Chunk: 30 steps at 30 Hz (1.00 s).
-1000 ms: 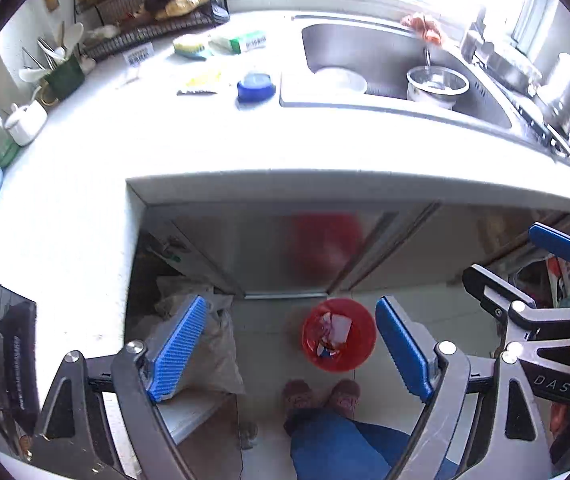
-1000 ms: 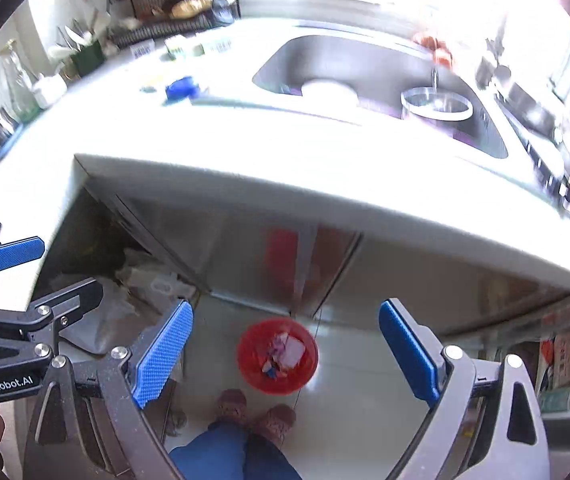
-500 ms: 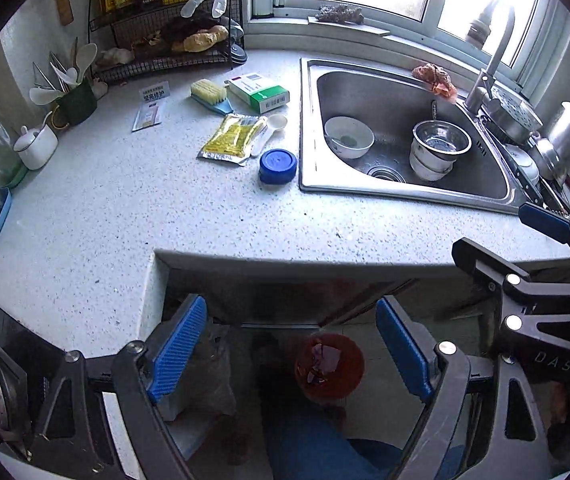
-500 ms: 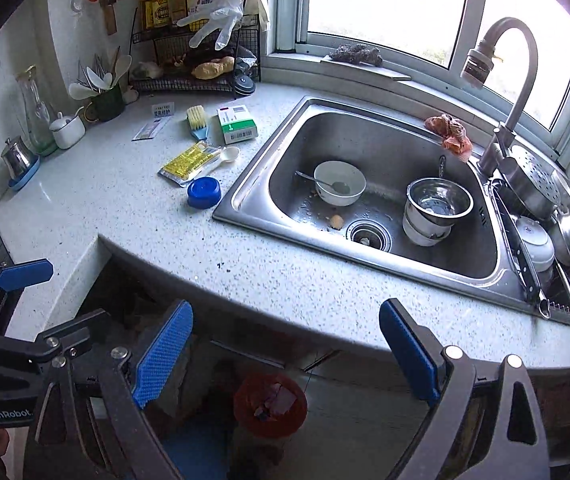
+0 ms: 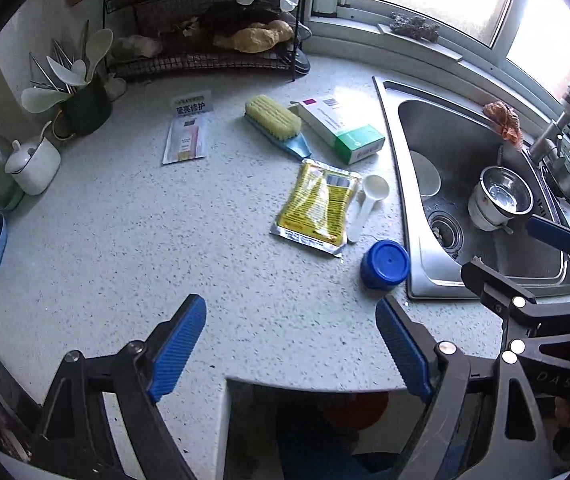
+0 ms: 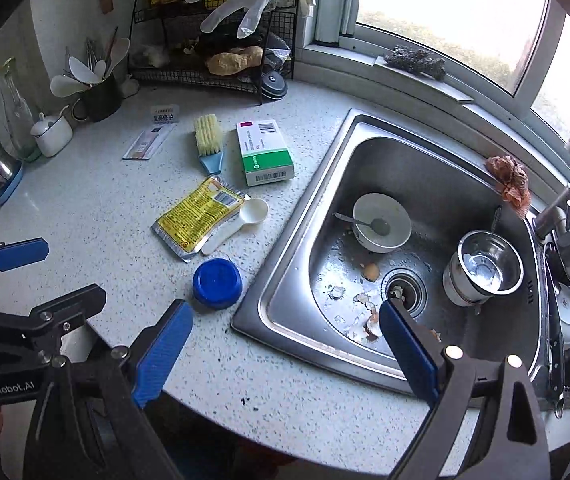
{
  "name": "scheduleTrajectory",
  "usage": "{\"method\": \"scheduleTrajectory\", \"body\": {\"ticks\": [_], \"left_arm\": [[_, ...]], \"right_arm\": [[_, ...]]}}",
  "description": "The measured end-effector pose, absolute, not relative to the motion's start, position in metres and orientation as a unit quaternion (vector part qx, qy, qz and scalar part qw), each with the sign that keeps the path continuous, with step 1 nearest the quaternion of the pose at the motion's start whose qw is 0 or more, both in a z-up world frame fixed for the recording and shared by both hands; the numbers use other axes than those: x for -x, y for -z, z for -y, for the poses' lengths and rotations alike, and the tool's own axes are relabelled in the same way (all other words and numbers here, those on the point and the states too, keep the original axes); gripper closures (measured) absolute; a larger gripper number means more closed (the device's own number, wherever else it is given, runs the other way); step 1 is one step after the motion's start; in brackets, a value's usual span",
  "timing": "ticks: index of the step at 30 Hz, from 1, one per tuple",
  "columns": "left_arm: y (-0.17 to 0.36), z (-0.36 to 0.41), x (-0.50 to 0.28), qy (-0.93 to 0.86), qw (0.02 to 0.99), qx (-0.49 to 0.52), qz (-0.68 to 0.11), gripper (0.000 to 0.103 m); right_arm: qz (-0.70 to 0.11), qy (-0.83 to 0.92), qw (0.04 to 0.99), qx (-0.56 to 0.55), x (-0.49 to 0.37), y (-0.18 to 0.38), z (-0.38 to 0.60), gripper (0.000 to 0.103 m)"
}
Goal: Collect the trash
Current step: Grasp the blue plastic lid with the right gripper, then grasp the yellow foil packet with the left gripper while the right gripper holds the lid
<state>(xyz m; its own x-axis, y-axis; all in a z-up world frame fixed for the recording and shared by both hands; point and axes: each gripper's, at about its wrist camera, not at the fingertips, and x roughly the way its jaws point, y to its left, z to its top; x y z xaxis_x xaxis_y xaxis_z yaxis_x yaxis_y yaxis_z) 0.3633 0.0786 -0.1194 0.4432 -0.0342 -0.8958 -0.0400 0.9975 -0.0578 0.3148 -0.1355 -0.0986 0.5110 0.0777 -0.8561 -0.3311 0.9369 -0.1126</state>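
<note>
Two empty spread grippers: left gripper (image 5: 291, 346), right gripper (image 6: 285, 350), sink (image 6: 437, 160) holding bowl (image 6: 381, 222), eggshells (image 6: 365, 308).

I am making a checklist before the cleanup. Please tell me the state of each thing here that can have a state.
left gripper: open, empty
right gripper: open, empty
yellow packet: lying flat on the counter
white scoop: lying beside the packet
blue lid: lying on the counter
green-and-white box: closed, lying flat
white bowl: in the sink, spoon inside
eggshell pieces: scattered near the drain
</note>
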Motion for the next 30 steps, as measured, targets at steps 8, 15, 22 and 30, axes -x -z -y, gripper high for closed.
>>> {"method": "scheduleTrajectory", "body": {"ticks": [8,15,22,30], "left_arm": [[0.157,-0.118,-0.389,-0.022,0.825,0.04,-0.563,0.018],[0.18,-0.126,-0.391,-0.024,0.811,0.047,-0.582,0.018],[0.184,-0.129,-0.392,-0.016,0.804,0.066,-0.591,0.018],[0.174,-0.121,-0.411,0.022,0.805,0.058,-0.591,0.018]], "right_arm": [[-0.534,-0.17,0.811,0.167,-0.347,0.141,0.097,0.01],[-0.566,-0.199,0.774,0.202,-0.35,0.169,0.084,0.034],[-0.575,-0.209,0.769,0.187,-0.351,0.171,0.08,0.055],[-0.568,-0.205,0.782,0.152,-0.354,0.158,0.091,0.06]]}}
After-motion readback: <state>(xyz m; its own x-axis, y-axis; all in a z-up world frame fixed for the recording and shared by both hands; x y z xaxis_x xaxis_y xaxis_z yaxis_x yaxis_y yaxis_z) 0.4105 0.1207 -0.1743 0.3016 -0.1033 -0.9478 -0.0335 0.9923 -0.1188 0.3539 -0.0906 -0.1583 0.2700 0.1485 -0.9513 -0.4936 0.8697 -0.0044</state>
